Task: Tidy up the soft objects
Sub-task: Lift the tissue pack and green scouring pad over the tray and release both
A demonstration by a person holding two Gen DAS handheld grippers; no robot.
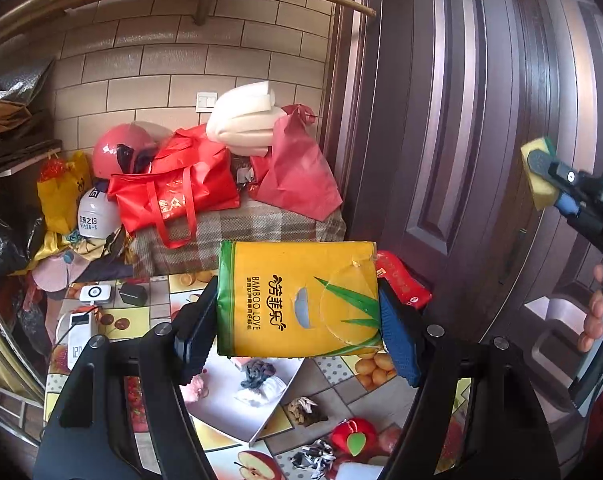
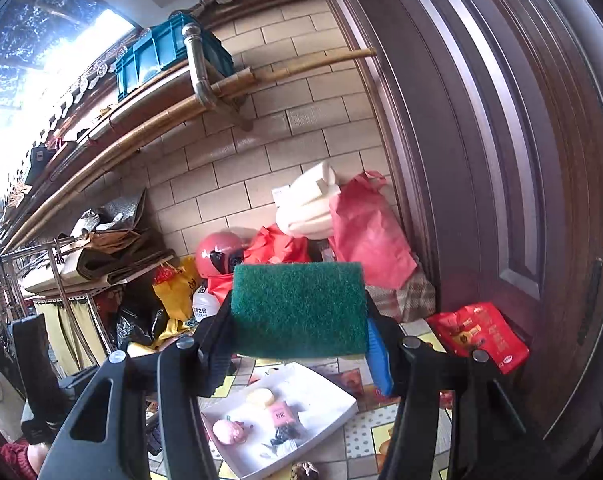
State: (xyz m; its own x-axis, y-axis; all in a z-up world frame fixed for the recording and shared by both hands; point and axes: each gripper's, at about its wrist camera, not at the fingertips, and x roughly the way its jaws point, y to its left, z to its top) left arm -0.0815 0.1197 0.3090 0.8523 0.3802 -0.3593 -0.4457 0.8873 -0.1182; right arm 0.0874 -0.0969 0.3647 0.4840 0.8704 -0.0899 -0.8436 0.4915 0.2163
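- The brown panelled door point(image 1: 481, 120) fills the right side of both views; everything below is placed against it.
- Left of the door, against the tiled wall, a heap sits on a plaid-covered surface: a red tote bag point(image 1: 173, 188), a pinkish-red paper bag point(image 1: 297, 176) right by the door frame, white foam point(image 1: 241, 120) on top, and a pink helmet point(image 1: 121, 152) farther left.
- Below the heap, at the door's foot, is a table with a fruit-print cloth point(image 1: 341, 392).
- On that cloth, left of the door, lies a white tray point(image 2: 321, 400) with small soft items: a pink pouch, a pale round piece, a pink fluffy thing, dark scraps.
- A red snack packet point(image 2: 481, 336) lies on the table right against the door's base.
- The left gripper point(image 1: 297, 320) is clenched on a yellow tissue pack point(image 1: 297, 300) printed BAMBOO LOVE, pads pressing its two sides, held in the air above the tray, left of the door.
- The right gripper point(image 2: 297, 332) is clamped on a sponge point(image 2: 297, 308), green scouring face toward the camera; in the left wrist view the sponge shows its yellow body in front of the door panel.
- A hand point(image 1: 593, 312) grips the right tool's handle, in front of the door.
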